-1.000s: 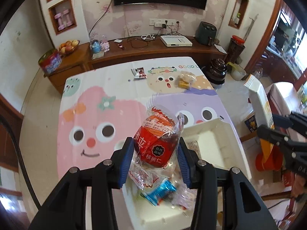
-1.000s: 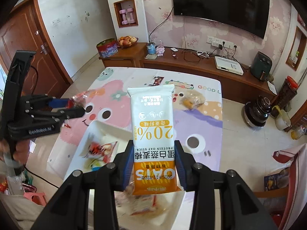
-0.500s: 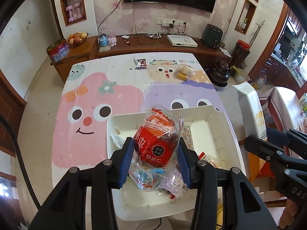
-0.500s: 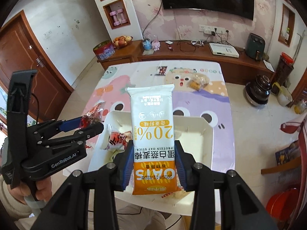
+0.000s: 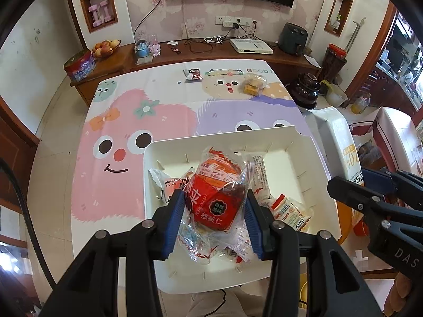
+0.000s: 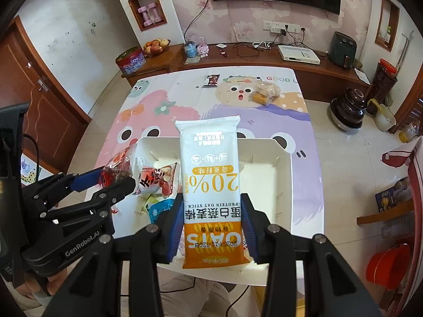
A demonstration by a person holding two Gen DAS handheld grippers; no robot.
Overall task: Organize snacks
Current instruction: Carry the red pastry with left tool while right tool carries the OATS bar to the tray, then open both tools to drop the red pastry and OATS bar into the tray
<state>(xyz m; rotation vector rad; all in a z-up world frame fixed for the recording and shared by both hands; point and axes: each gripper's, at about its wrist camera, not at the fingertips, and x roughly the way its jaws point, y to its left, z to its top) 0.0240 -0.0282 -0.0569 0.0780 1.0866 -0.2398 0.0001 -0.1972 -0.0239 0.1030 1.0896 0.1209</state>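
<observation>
Left gripper (image 5: 214, 218): held low over the near half of the white tray (image 5: 304, 142), pointed forward and down. Blue pads (image 5: 173, 220) pressed against both sides of a clear-wrapped red walnut snack (image 5: 215, 200); jaws clamped on it, packet lifted clear above the tray contents. Seen from the right wrist view at the left edge, black body marked "GenRobot.AI", same red packet at its tips.

Right gripper (image 6: 212, 218): held beside the left one, over the tray's near edge, pointed forward. Pads closed on the lower, orange part of a white-and-orange oat stick packet (image 6: 210, 174); packet upright between the fingers, printed text upside down, top end reaching past the tray's far rim in the view.

White tray: on the near part of the table, on the cartoon tablecloth (image 5: 127, 121). Contents, left and near portions: a wrapped snack with red print (image 6: 156, 181), a blue-wrapped item (image 6: 158, 208), an orange-and-white packet (image 5: 290, 208), others partly hidden under the grippers. Right far portion of the tray floor bare.

Loose on the far end of the table: small dark packet (image 5: 193, 74); clear bag of yellow pastries (image 5: 253, 84). Well apart from the tray.

Background: wooden sideboard (image 5: 211, 55) with fruit bowl (image 5: 104, 47), red tin (image 5: 79, 66), white set-top box (image 5: 251, 50).
</observation>
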